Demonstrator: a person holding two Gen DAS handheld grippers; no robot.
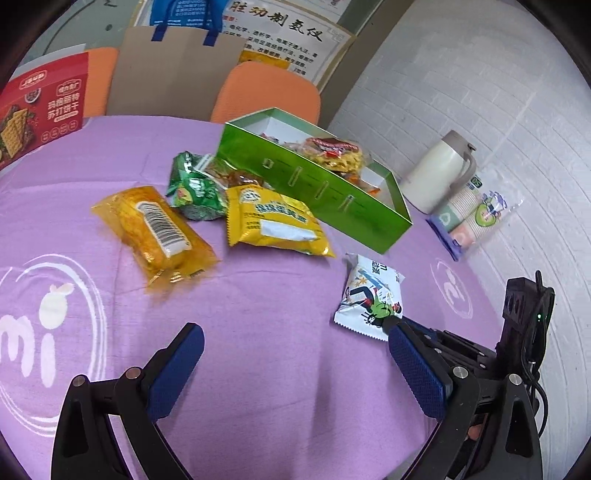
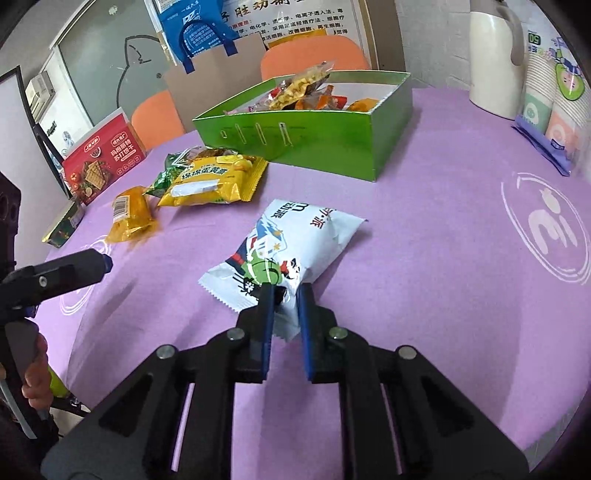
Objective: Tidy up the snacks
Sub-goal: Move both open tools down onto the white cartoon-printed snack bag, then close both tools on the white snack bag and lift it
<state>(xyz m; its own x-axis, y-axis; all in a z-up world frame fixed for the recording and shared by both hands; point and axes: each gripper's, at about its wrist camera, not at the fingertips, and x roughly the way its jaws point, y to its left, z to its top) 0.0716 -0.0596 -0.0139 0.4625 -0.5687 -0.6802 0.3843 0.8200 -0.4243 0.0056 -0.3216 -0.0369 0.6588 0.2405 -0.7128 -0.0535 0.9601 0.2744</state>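
Right wrist view: right gripper [image 2: 286, 295] pinches the near corner of a white printed snack packet [image 2: 291, 247], blue pads closed on the wrapper. Packet lies on the purple tablecloth [image 2: 424, 295], apart from the open green cardboard box [image 2: 332, 147] holding other snacks. Left gripper [image 1: 295, 358] hovers wide open, holding nothing. Yellow packet [image 1: 273, 221], orange packet [image 1: 155, 229] and green packet [image 1: 195, 188] lie clustered beside the box.

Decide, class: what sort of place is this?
Probably an office or meeting room, not a kitchen: orange chairs around a purple-clothed table, a Chinese wall poster, a thermos jug.
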